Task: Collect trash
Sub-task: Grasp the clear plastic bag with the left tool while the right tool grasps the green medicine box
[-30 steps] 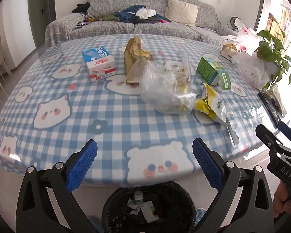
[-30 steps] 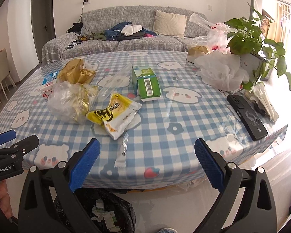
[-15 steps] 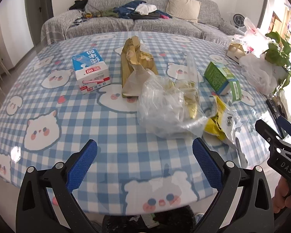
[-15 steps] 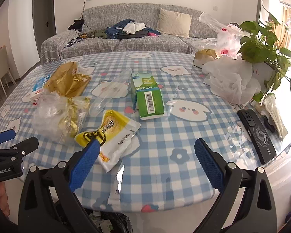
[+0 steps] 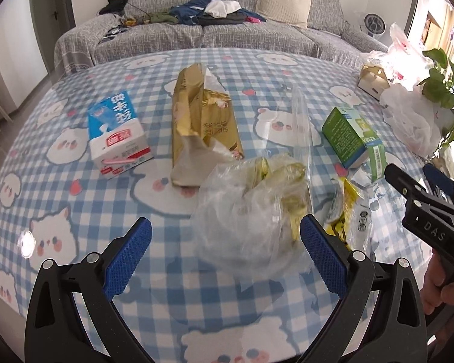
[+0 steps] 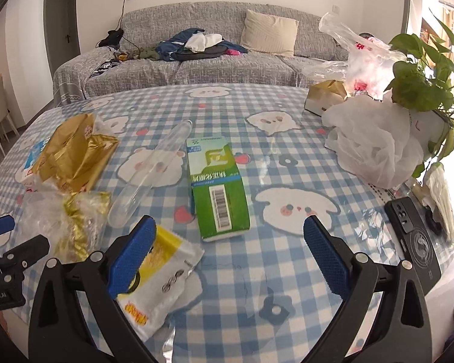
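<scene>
Two pairs of tongs hang over the checked desk (image 5: 75, 211), both spread wide with nothing between their blue pads; the left tongs (image 5: 225, 243) have a crumpled clear plastic bag (image 5: 251, 211) lying on the desk just ahead, between their pads and nearer the right-hand one, though I cannot tell whether that pad touches it; beyond them, to the left, stands a blue and white carton (image 5: 116, 134), and straight ahead lies a torn gold wrapper (image 5: 201, 121); to their right lie a green box (image 5: 351, 136) and, nearer, a yellow snack packet (image 5: 345, 211).

The right tongs (image 6: 227, 246) hang near the desk's front edge; the same yellow snack packet (image 6: 160, 278) lies partly under their left pad; the green box (image 6: 218, 187) lies flat just ahead, between the pads; a clear plastic tube (image 6: 148, 178) lies slanted ahead and left, beside the gold wrapper (image 6: 75, 151); a white plastic bag (image 6: 375, 142) sits ahead to the right by a potted plant (image 6: 423, 75); a black phone (image 6: 414, 236) lies at the far right.
</scene>
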`<move>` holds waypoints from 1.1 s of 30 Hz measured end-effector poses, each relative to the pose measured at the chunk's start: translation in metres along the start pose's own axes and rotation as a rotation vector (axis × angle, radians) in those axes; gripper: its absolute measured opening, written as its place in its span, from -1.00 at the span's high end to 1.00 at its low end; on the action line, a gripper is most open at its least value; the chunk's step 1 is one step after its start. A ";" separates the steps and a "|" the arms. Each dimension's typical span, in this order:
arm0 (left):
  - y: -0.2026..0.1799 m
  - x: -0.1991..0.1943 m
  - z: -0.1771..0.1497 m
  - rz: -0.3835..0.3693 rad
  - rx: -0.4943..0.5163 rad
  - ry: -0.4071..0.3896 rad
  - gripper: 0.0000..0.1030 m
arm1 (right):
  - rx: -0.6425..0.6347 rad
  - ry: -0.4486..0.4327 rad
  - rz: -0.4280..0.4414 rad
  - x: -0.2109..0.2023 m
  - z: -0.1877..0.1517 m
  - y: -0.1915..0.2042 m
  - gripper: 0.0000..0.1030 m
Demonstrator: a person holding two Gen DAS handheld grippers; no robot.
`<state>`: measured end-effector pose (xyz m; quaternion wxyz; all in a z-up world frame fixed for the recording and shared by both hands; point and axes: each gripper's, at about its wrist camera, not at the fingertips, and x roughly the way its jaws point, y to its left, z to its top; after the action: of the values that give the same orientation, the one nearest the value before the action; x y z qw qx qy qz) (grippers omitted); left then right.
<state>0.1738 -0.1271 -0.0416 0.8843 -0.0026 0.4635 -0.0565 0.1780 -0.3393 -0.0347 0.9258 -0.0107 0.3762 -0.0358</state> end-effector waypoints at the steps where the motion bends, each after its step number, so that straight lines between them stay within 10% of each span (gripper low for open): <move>1: -0.001 0.002 0.002 0.000 0.000 0.001 -0.86 | 0.000 0.002 0.000 0.003 0.002 0.000 -0.83; 23: -0.027 0.034 0.021 -0.030 0.016 0.059 -0.80 | 0.017 0.055 0.020 0.062 0.034 0.007 -0.63; 33: -0.033 0.037 0.021 -0.097 0.014 0.083 -0.01 | 0.019 0.098 0.036 0.076 0.030 0.007 -0.03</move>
<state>0.2091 -0.1652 -0.0583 0.8605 -0.0163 0.4987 -0.1027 0.2532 -0.3379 -0.0664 0.9068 0.0066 0.4210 -0.0231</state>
